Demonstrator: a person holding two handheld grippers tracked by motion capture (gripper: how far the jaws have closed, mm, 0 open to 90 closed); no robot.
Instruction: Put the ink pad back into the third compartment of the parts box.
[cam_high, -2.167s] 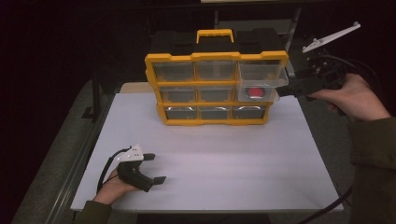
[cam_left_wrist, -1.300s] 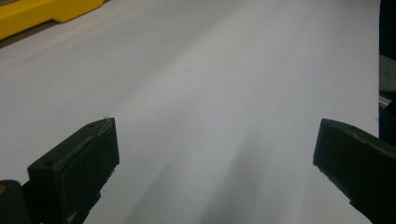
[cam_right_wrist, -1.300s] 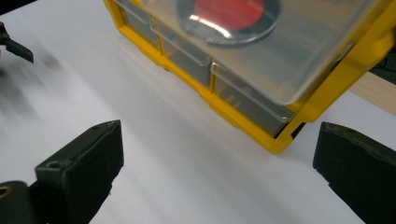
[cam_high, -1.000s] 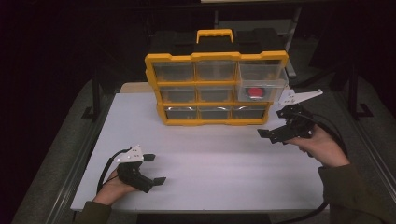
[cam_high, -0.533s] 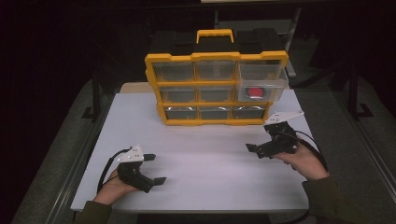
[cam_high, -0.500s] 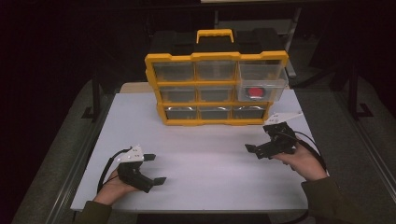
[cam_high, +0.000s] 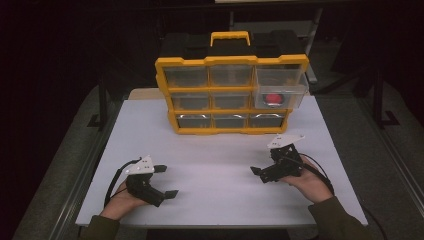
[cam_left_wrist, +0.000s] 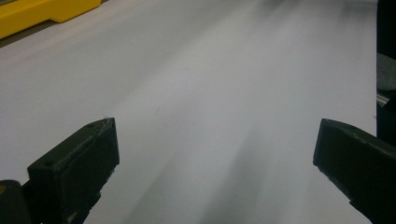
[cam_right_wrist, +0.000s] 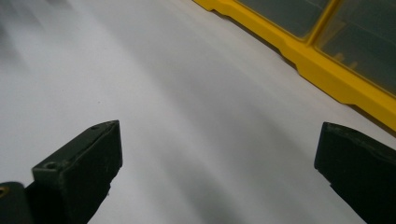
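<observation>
**Both grippers low on the table, jaws wide and empty**

The left gripper (cam_high: 166, 180) sits at the near left of the white table (cam_high: 220, 155), held in the person's left hand (cam_high: 122, 202), its cable looping off to the left. In the left gripper view its two black jaws stand far apart with only bare table surface between them; a yellow corner of the organiser shows at the upper left of that view.

The right gripper (cam_high: 261, 169) lies at the near right, cradled in the right hand (cam_high: 310, 182), with its grey plate on top. Its jaws also stand wide apart with nothing in them, and the right gripper view looks across the table toward the yellow base of the drawer organiser (cam_high: 231, 82).

The organiser stands upright at the far middle of the table, well apart from both grippers. Its right-hand drawer (cam_high: 280, 95) in the middle row juts forward from the frame, and a red object (cam_high: 273, 98) rests inside it; what that object is cannot be made out from the high view.
</observation>
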